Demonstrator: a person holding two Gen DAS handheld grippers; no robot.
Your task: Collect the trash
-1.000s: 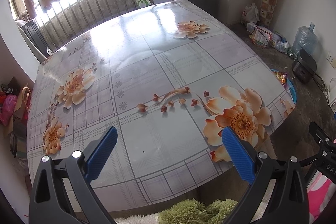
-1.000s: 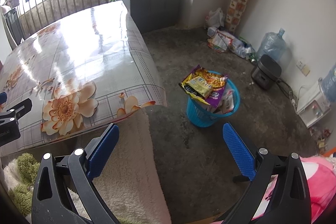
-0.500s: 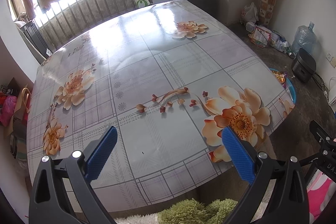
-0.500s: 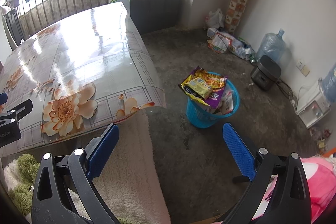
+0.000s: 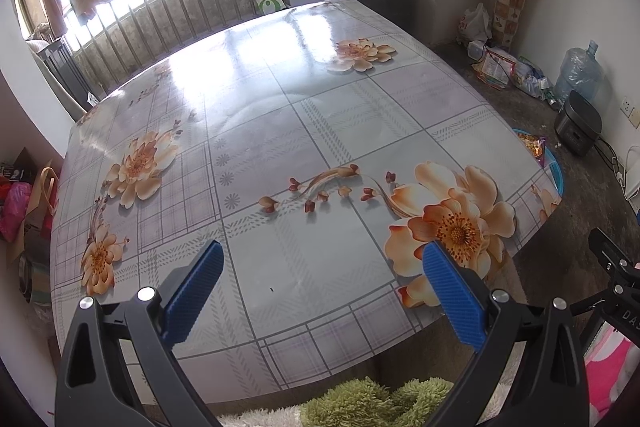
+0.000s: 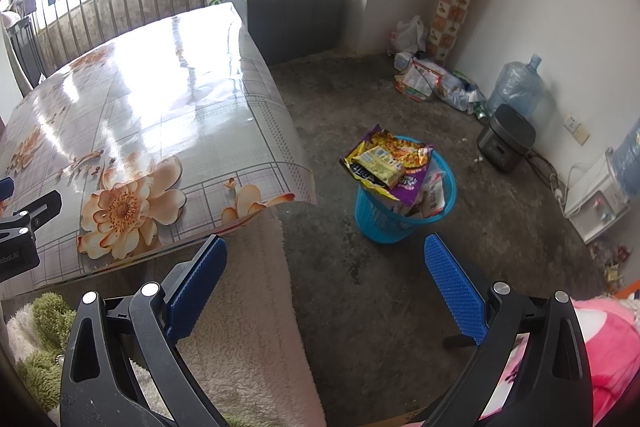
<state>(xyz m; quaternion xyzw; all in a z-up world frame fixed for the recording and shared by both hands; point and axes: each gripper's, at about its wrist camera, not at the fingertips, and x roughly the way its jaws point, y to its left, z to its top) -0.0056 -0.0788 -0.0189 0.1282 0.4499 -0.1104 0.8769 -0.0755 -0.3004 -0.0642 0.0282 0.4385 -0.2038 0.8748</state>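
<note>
Left gripper (image 5: pixel 320 293): blue ribbed pads spread wide, nothing between them. It hangs over the near edge of the glossy flower-print tablecloth (image 5: pixel 280 115). The cloth shows only its printed blossoms and window glare; one dark speck near the front edge is too small to tell whether it is a crumb or a mark.

Right gripper (image 6: pixel 326 287): pads likewise wide apart and empty, pointed past the table corner at the grey concrete floor (image 6: pixel 360 99).

Change over the last second: almost none. Both views have held steady apart from a very slight drift, and neither tool has closed or reached. No item has left or joined the scene.

Task's thing: the trash sits in the round blue plastic basket (image 6: pixel 404 215) on the floor just off the table corner. A yellow and purple snack wrapper (image 6: pixel 386 163) lies across its rim on top, with pale packets wedged below it. The basket looks full to the brim.

Reading: with the cloth bare and both tools idle and unloaded, collection from the table appears finished or nearly so. A further heap of bags and bottles (image 6: pixel 436 85) lies against the far wall, near a clear water jug (image 6: pixel 516 87); whether that counts as trash is not clear.
</note>
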